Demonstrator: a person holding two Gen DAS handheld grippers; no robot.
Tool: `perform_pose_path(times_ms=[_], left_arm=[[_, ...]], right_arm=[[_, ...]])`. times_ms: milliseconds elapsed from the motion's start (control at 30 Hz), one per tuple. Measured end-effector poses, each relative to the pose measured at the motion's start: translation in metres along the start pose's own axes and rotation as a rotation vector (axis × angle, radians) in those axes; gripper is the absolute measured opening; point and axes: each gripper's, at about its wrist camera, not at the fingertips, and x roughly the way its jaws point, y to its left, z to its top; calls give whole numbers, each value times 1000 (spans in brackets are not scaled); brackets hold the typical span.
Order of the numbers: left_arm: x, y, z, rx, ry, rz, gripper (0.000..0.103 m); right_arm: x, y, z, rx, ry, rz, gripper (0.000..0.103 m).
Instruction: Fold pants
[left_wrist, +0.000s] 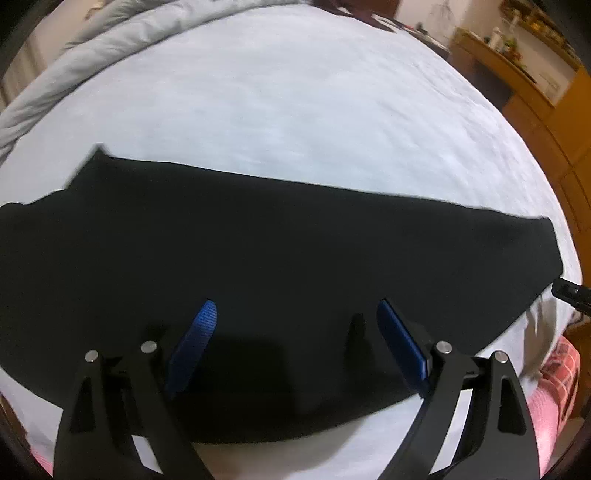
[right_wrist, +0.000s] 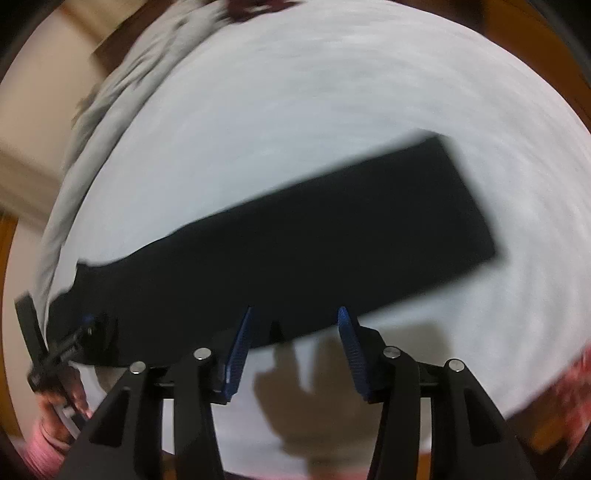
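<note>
So the black pants (left_wrist: 280, 280) are lying flat on the pale blue bedsheet (left_wrist: 295, 110), folded lengthwise into one long strip. The long axis runs roughly parallel to the near edge of the bed, so it goes left to right across the left wrist view. The narrower squared-off end points toward the right side of the bed, and the wider end with a jagged outline sits toward the left side, near the rumpled grey duvet (left_wrist: 92, 55) bunched along the far left edge. In the right wrist view the strip looks tilted, its squared end angling up to the right, but that frame is pretty smeared, so details are fuzzy.

The left gripper (left_wrist: 295, 310) hangs over the near long edge of the pants with its blue pads (left_wrist: 195, 343) spread wide apart. Nothing is pinched between them, and I can't tell if the tips touch the cloth.

The right gripper (right_wrist: 293, 314) is down by the near edge of the strip too. Its jaws are about halfway apart, with only bare sheet and the edge of the cloth between them, so it's not gripping anything. Can't say for sure whether it brushes the fabric, since the blur hides it.

From the right wrist camera you can also see a hand (right_wrist: 62, 398) with a pink sleeve holding the left gripper at the lower left.
</note>
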Motion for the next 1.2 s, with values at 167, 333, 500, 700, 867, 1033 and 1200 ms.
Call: perform_pose_path(times_ms=[167, 333, 500, 700, 867, 1033, 1200], left_arm=[[16, -30, 2, 23, 13, 10, 88], [24, -36, 2, 17, 16, 44, 89], [26, -42, 4, 38, 20, 61, 91], [19, -33, -2, 26, 31, 56, 91], [15, -20, -2, -9, 29, 58, 91], [20, -24, -4, 8, 23, 86, 93], [17, -26, -4, -8, 14, 78, 93]], right_arm=[[5, -45, 1, 151, -27, 110, 50], [26, -61, 7, 206, -42, 202, 50], [41, -74, 23, 296, -85, 296, 49], [34, -83, 27, 312, -145, 328, 31], [19, -68, 30, 239, -193, 355, 23], [39, -63, 42, 254, -130, 320, 23], [16, -51, 49, 218, -200, 312, 12]])
